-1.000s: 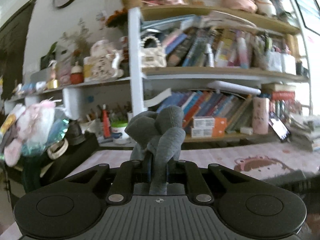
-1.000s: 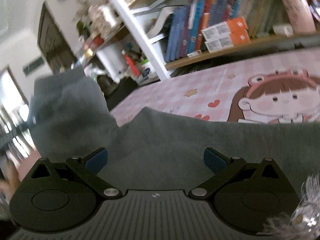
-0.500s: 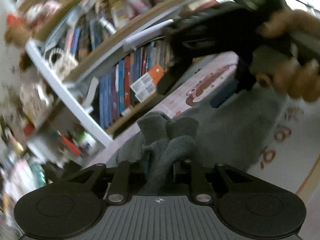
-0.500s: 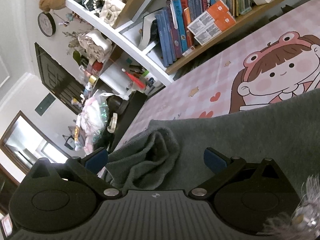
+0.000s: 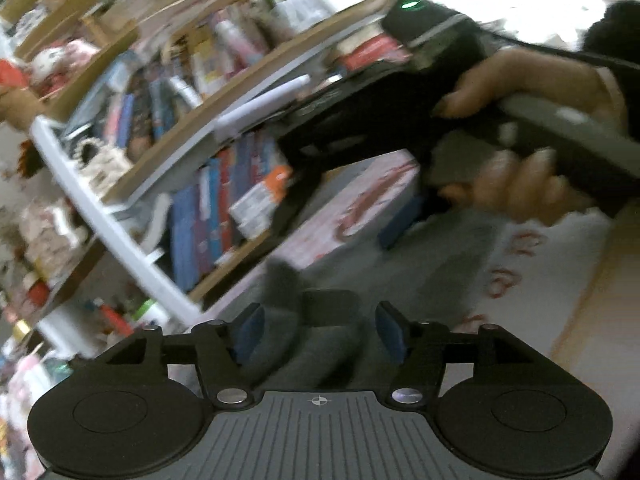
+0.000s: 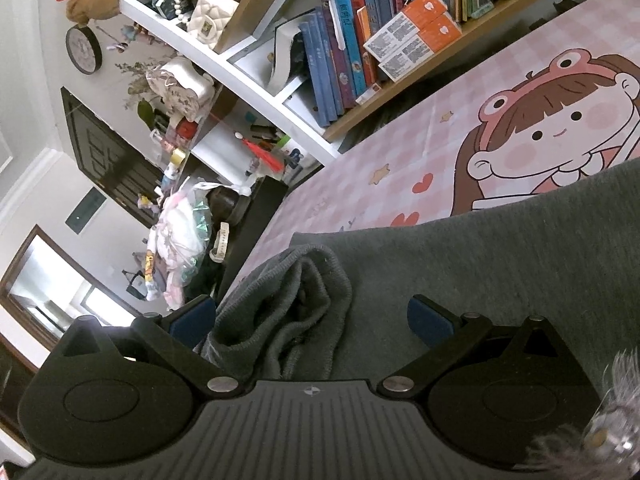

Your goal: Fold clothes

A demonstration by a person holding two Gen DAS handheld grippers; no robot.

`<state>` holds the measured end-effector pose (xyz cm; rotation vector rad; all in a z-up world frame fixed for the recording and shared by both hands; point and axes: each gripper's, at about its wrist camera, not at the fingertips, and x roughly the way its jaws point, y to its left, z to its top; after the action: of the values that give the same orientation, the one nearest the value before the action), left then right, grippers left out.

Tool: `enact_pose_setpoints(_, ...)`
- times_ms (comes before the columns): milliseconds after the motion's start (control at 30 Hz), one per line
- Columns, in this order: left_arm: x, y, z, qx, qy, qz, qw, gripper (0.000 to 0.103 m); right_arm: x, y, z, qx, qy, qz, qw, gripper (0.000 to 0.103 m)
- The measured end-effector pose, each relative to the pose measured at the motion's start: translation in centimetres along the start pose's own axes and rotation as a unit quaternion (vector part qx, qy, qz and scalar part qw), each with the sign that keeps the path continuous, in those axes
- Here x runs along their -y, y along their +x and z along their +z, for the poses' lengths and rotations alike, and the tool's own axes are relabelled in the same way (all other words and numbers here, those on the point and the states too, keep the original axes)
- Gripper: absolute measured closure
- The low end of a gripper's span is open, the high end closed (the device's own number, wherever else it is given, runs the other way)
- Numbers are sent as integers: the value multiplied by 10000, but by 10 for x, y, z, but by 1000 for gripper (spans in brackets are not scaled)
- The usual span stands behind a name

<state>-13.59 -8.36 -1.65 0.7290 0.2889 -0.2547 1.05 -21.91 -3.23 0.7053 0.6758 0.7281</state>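
The left gripper has its jaws opening, blue pads apart, with a blurred fold of grey cloth standing between them and neither pad pressing on it. The right gripper sits spread wide, its left pad just beside a bunched cuff, its right pad over flat cloth, nothing pinched. In the left wrist view the right hand wraps that gripper's handle above the cloth.

The grey garment is thick, soft knit, dark charcoal, lying on the pink checked table cover with its cartoon girl print. Most of it lies flat and smooth; its ribbed cuff end is rumpled into loose rolls with stitched hems showing. In the right wrist view the flat part runs long from lower left to upper right, and the cuff end points toward the left pad. The bookshelf stands behind the table.
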Motion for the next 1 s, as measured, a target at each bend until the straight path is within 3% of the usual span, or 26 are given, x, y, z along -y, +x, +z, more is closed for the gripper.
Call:
enact_pose_setpoints(100,-1,5,-3,-163,-158,-467,9987,40,0,0,0,-3,-1,-3,10000,0)
enact_pose_setpoints(200,-14,1,-4,-125,-586,-655,9961,40,0,0,0,-1,10,2,10000,0)
enact_pose_setpoints(333,-52,-21,4,609,-1488,-440,9860,40,1,1,0,-4,-7,-10,10000,0)
enact_pose_setpoints(400,-73,-22,7,707,-1894,34,9793,43,1,1,0,5,0,-7,10000,0)
enact_pose_setpoints(433,-83,-19,7,637,-2084,306,9755,55,1,1,0,9,4,-5,10000,0)
enact_pose_setpoints(467,-92,-12,6,406,-2274,572,9713,76,1,1,0,13,7,-3,10000,0)
enact_pose_setpoints(533,-106,3,-6,-123,-2785,809,9570,92,2,1,0,24,18,3,10000,0)
enact_pose_setpoints(567,-111,10,-14,-368,-3068,769,9480,96,2,1,0,30,25,7,10000,0)
enact_pose_setpoints(600,-112,16,-24,-552,-3299,490,9411,96,2,1,0,28,22,7,10000,0)
enact_pose_setpoints(633,-106,19,-29,-701,-3327,242,9401,96,2,1,1,25,18,7,10000,0)
enact_pose_setpoints(700,-81,23,-35,-966,-2892,-51,9524,95,2,1,0,5,-32,-23,10000,0)
enact_pose_setpoints(767,-60,16,-33,-825,-2221,189,9714,95,1,2,0,-15,-87,-54,9999,0)
enact_pose_setpoints(800,-58,14,-32,-778,-2098,223,9744,93,0,2,0,-21,-107,-62,9999,0)
enact_pose_setpoints(833,-58,12,-31,-694,-2066,219,9757,91,0,2,-1,-27,-127,-71,9999,0)
enact_pose_setpoints(1000,-91,-7,-32,71,-2839,-91,9588,83,-3,4,-2,-50,-247,-93,9996,0)
